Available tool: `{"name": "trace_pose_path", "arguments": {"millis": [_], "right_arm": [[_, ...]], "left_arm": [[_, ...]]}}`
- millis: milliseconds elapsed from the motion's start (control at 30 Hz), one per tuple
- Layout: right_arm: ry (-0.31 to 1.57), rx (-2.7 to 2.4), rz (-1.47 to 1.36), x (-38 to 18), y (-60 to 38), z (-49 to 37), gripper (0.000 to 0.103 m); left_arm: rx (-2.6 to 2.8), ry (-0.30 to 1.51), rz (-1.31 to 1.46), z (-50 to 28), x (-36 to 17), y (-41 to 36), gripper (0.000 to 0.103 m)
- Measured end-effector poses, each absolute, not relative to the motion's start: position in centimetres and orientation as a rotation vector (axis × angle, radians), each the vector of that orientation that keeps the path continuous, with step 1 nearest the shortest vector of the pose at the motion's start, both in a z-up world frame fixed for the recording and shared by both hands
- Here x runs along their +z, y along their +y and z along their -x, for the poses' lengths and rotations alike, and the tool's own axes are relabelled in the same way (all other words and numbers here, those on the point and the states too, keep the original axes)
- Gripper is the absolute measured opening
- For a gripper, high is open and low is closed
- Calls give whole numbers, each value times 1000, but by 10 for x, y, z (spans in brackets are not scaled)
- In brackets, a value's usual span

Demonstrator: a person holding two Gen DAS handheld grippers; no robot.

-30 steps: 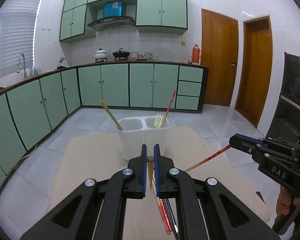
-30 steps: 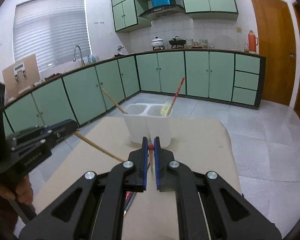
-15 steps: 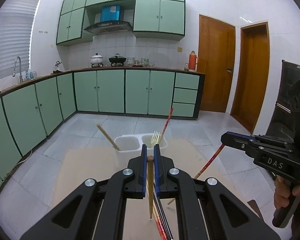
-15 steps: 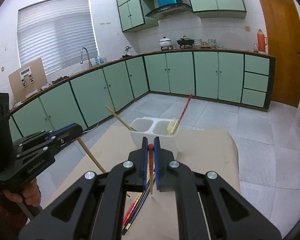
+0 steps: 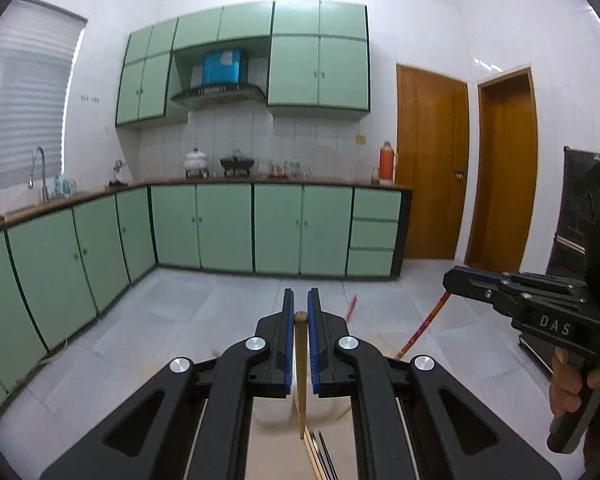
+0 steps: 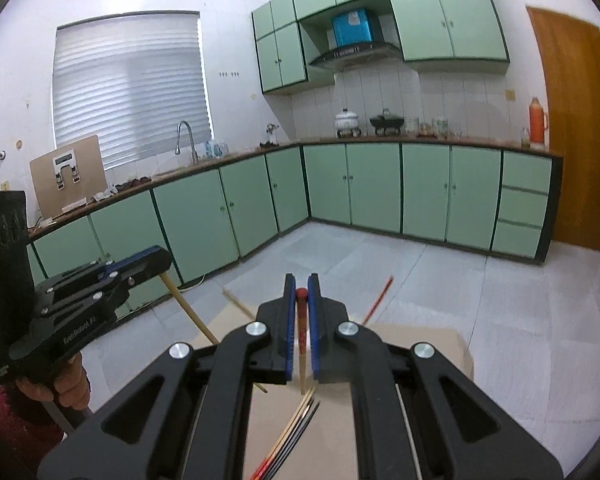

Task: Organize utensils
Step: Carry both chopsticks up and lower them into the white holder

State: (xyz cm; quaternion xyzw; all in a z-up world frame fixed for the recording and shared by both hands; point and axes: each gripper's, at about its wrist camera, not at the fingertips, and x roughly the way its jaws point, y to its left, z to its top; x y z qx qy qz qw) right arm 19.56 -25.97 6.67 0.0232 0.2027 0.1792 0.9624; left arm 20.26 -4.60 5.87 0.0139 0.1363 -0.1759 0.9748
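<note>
My left gripper [image 5: 299, 316] is shut on a plain wooden chopstick [image 5: 301, 376] that hangs point down above the table; it also shows in the right wrist view [image 6: 190, 308]. My right gripper [image 6: 301, 292] is shut on a red-topped chopstick [image 6: 301, 344], also point down; it also shows in the left wrist view [image 5: 424, 324]. Both are lifted high. The white two-cup utensil holder [image 5: 272, 412] is mostly hidden behind my left fingers; a red chopstick tip [image 5: 352, 307] sticks up from it. Several loose chopsticks [image 6: 296, 428] lie on the tan table [image 6: 412, 348].
Green kitchen cabinets [image 5: 228, 228] run along the far wall and the left side. Two wooden doors [image 5: 432, 168] stand at the right. The table's far edge [image 6: 420, 330] lies just beyond the holder, with grey tiled floor beyond it.
Both grippers have risen and tilted up, each carrying its chopstick. The chopsticks now hang clear of the table. The holder has dropped low in both views, behind the fingers.
</note>
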Motion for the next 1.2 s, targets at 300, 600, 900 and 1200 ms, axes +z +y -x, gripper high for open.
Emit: {"name": "trace_pose_path", "arguments": {"millis": [300,600,900,1200], "right_arm": [[371,325,8,90,-255,-245,5],[421,309,16,64,-245,-303,5],[512,313,13,17,-230,-332,5],[573,310,1,-12,-225,-325,11]], "left_arm": [[-332,216,-7,-254,93,-47,6],[-304,241,8,-307,68,-53,6],[-296,377,15,-350,11,-55,6],[-286,461,1,-348,-17,-47,11]]}}
